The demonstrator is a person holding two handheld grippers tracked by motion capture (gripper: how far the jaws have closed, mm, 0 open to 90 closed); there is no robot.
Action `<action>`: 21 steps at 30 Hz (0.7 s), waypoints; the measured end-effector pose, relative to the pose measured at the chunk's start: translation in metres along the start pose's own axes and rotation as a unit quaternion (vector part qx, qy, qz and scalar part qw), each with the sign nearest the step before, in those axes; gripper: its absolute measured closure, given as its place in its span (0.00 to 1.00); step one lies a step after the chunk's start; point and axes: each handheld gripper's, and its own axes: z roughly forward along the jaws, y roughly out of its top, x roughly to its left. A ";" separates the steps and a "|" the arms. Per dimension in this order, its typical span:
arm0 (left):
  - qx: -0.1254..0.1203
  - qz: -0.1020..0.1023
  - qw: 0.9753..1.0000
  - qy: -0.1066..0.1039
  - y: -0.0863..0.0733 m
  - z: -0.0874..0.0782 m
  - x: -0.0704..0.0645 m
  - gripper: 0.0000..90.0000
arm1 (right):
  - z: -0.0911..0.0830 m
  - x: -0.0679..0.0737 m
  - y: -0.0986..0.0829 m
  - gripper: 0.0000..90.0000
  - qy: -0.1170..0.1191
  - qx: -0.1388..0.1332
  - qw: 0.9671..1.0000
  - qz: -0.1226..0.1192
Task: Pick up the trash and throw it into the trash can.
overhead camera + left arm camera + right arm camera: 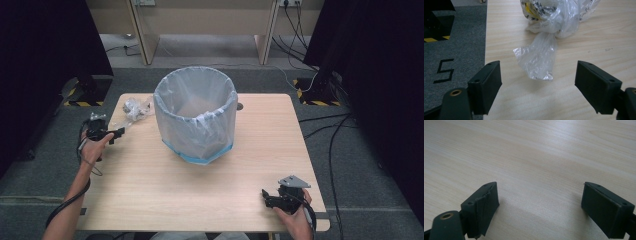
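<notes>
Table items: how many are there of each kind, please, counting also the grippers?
Bin lined with a plastic bag: 1
Tied plastic bag of rubbish: 1
Grippers: 2, left gripper and right gripper, both open
Total: 4

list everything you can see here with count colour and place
bin: 1, lined with a pale blue-white liner, upright at table centre-back
tied bag: 1, clear plastic with crumpled contents, back-left of the table, its loose tail lying toward the left gripper
table: 1, light wood, mid-frame
floor: grey carpet, with yellow-black striped bases at both back corners
cables: several, black, on the floor right of the table
left gripper: 1, black, open, at the table's left edge facing the bag
right gripper: 1, black with a grey plate, open, near the front-right edge
hands: 2, one on each gripper
</notes>
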 end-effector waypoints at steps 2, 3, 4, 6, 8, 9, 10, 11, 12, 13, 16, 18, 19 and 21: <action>0.000 -0.002 1.000 -0.001 0.002 0.004 -0.002 0.26 | 0.000 0.000 0.000 0.16 0.000 0.000 1.000 0.000; 0.002 -0.001 1.000 -0.002 0.003 0.005 -0.002 0.27 | 0.000 0.000 0.000 0.16 0.000 0.000 1.000 0.000; 0.001 -0.004 1.000 -0.003 0.004 0.007 -0.003 0.28 | 0.000 0.000 0.000 0.16 0.000 0.000 1.000 0.000; 0.003 -0.006 1.000 -0.002 0.005 0.009 -0.004 0.28 | 0.000 0.000 0.000 0.16 0.000 0.000 1.000 0.000; 0.003 -0.010 1.000 -0.001 0.005 0.012 -0.004 0.30 | 0.000 0.000 0.000 0.16 0.000 0.000 1.000 0.000; 0.002 -0.013 1.000 -0.001 0.006 0.013 -0.004 0.30 | 0.000 0.000 0.000 0.16 0.000 0.000 1.000 0.000; 0.002 -0.017 1.000 0.000 0.006 0.015 -0.003 0.31 | 0.000 0.000 0.000 0.16 0.000 0.001 1.000 -0.001; 0.003 -0.018 1.000 0.000 0.007 0.017 -0.003 0.31 | 0.000 0.000 0.000 0.16 0.000 0.001 1.000 -0.001; 0.005 -0.018 1.000 0.002 0.008 0.018 -0.003 0.32 | 0.001 0.000 0.001 0.16 0.001 0.000 1.000 -0.002; 0.005 -0.018 1.000 0.003 0.009 0.020 -0.003 0.33 | 0.000 0.000 0.001 0.16 0.001 0.001 1.000 -0.002; 0.009 -0.015 1.000 0.008 0.011 0.024 -0.003 0.40 | 0.001 0.000 0.001 0.16 0.002 0.001 1.000 -0.003; 0.008 -0.011 1.000 0.011 0.011 0.026 -0.002 0.50 | 0.001 0.000 0.001 0.16 0.002 0.002 1.000 -0.003; 0.009 -0.003 1.000 0.013 0.010 0.028 -0.001 0.54 | 0.001 0.000 0.001 0.16 0.002 0.002 1.000 -0.003; 0.010 0.008 1.000 0.014 0.009 0.028 -0.002 0.70 | 0.000 0.000 0.001 0.16 0.002 0.002 1.000 -0.003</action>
